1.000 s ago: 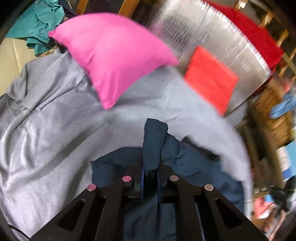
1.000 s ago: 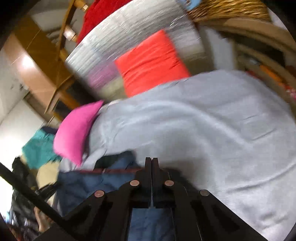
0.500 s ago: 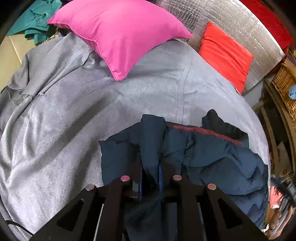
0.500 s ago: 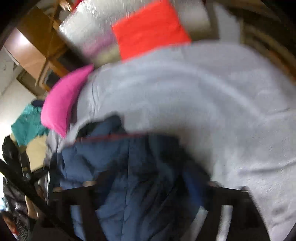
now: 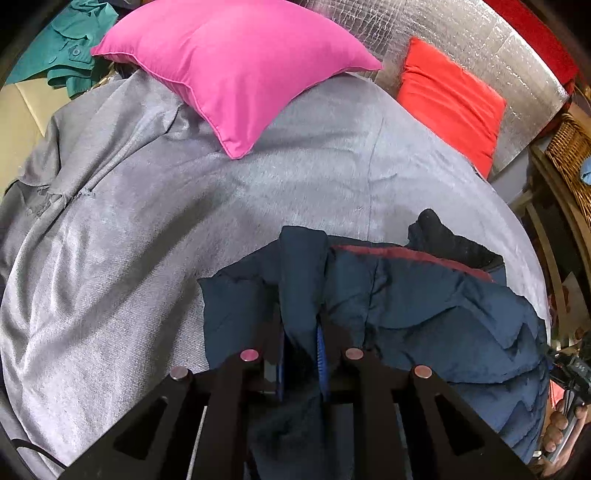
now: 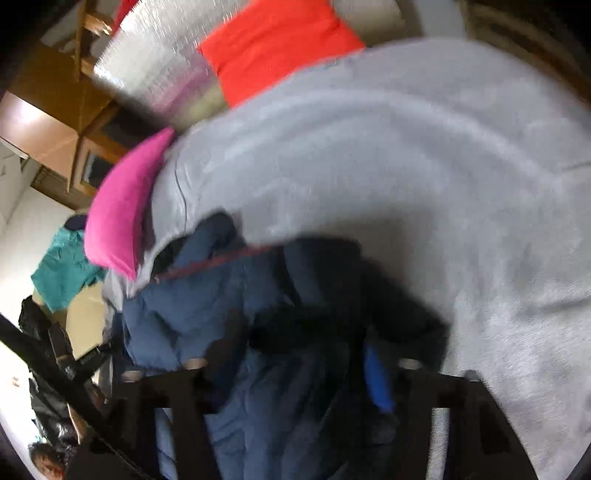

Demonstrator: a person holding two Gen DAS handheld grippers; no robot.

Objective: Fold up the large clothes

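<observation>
A navy quilted jacket with a dark red trim line lies crumpled on the grey bed cover. My left gripper is shut on a fold of the jacket that stands up between its fingers. In the right wrist view, which is blurred by motion, the jacket fills the lower middle. My right gripper has its jaws spread wide, with jacket fabric lying between and over them. A blue pad shows on its right finger.
A pink pillow and a red pillow lie at the far side of the bed against a silver padded panel. A teal garment lies far left. A wicker basket stands at the right.
My right gripper went from shut to wide open and swung over the jacket. My left gripper kept its hold and drew back, so more of the jacket shows spread to the right.
</observation>
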